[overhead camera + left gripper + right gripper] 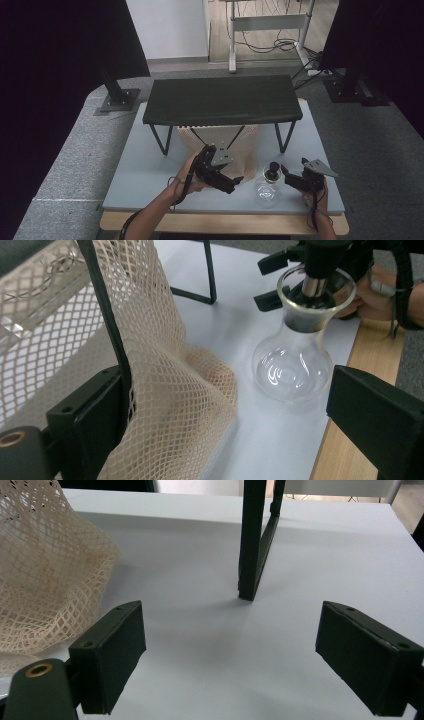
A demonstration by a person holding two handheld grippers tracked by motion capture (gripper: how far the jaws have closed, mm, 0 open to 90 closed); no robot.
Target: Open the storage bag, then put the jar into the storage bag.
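With the clear round-bellied glass flask low and right of centre, beside the beige mesh bag, the wide-open, empty right gripper should approach its black stopper squarely while the gaping left gripper steadies nothing.

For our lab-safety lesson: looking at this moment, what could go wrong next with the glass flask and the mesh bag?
1. The flask stands near the table edge; a nudge from either hand-held gripper might tip it or push it off.
2. The left hand-held gripper has the mesh bag draped against one jaw; the netting may snag and drag toward the flask.
3. The right hand-held gripper sits open close beside the flask's stopper and could knock it.
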